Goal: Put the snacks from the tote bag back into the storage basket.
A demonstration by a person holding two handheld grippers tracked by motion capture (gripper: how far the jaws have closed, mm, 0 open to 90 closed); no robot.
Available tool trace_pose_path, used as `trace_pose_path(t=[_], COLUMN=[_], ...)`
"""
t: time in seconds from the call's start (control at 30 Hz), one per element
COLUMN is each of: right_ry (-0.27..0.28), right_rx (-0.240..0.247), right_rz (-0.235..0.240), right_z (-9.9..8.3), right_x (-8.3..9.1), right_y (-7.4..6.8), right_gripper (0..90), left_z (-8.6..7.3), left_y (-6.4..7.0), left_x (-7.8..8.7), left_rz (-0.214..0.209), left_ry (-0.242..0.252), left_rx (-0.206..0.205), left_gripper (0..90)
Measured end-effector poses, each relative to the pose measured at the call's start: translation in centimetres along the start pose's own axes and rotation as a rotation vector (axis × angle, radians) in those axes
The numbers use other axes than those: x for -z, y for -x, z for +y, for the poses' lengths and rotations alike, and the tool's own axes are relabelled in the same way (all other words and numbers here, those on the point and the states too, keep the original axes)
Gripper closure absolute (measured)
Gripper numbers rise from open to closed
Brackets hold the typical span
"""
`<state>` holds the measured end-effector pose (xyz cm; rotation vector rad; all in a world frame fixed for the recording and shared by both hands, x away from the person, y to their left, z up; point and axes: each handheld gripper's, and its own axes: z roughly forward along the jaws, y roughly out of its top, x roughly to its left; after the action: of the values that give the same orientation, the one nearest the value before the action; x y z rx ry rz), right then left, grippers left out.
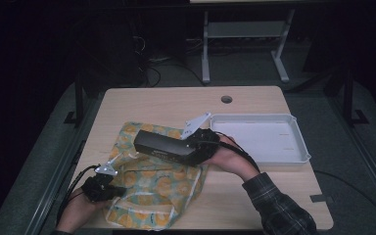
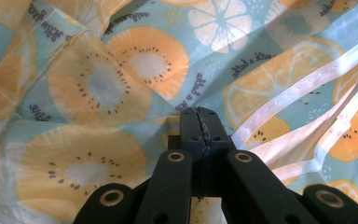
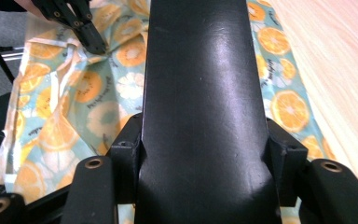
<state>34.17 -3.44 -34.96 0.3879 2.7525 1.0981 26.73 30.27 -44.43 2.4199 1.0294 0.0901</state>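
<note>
Tabletop (image 1: 176,100): light wood, with a white tray (image 1: 257,137) at far right, apparently nothing in it. Not part of the present work.

Fruit-print bag (image 1: 156,183): lies flat and crumpled on the near-left half of the tabletop, handles toward the near edge. In my left gripper view its cloth (image 2: 98,88) bunches up at the tips.

Black box (image 1: 164,145): long and dark, held above the bag's far part. Its long axis runs left–right, slightly tilted, far-left end free. In my right gripper view its glossy face (image 3: 200,93) runs straight out between my fingers.

Right gripper (image 1: 203,142): fingers spread to the box's width and clamped on its right end.

Left gripper (image 1: 108,190): near-left corner of the bag. Fingers (image 2: 200,128) fully together, pinching a fold of cloth; the right gripper view shows the tips (image 3: 93,44) at the bag's edge.

Judgement: the box likely goes into the bag. The bag's mouth lies near-left of the box, by my left hand, so the box's free end must swing toward it.
</note>
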Motion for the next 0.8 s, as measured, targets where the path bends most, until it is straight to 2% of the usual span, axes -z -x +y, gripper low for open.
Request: trace_pose_path(t=[0.27, 0.3, 0.33, 0.37, 0.43, 0.47, 0.57, 0.67, 0.8], right_ry=[-0.011, -0.009, -0.013, -0.008, -0.011, -0.008, -0.013, -0.005, -0.002], right_rx=[-0.027, -0.017, -0.031, -0.021, -0.040, -0.027, -0.046, -0.051, -0.077], right_rz=[-0.028, -0.033, -0.034, -0.038, -0.041, -0.047, -0.054, -0.066, -0.082], right_z=[-1.0, -1.2, -1.3, -1.5, -1.7, -1.8, -2.2, -2.5, -3.1], right_x=[1.4, 1.6, 1.8, 1.8, 2.1, 2.2, 2.6, 3.1, 3.7], right_y=[0.8, 0.9, 1.0, 1.1, 1.1, 1.3, 1.5, 1.8, 2.4], right_gripper=[42.2, 42.2, 42.2, 42.2, 42.2, 42.2, 42.2, 42.2, 42.3], left_z=[0.0, 0.0, 0.0, 0.0, 0.0, 0.0, 0.1, 0.2, 0.4], left_y=[0.0, 0.0, 0.0, 0.0, 0.0, 0.0, 0.0, 0.1, 0.4], left_x=[0.0, 0.0, 0.0, 0.0, 0.0, 0.0, 0.0, 0.3, 1.0], left_rz=[-0.005, -0.005, -0.005, -0.005, -0.007, -0.007, -0.010, -0.024, -0.029], left_ry=[-0.008, -0.008, -0.008, -0.008, -0.008, -0.008, -0.012, 0.015, 0.079], left_rx=[-0.004, -0.005, -0.005, -0.006, -0.005, -0.004, -0.009, -0.007, -0.011], left_gripper=[89.8, 89.8, 89.8, 89.7, 89.8, 89.7, 89.0, 83.5, 77.4])
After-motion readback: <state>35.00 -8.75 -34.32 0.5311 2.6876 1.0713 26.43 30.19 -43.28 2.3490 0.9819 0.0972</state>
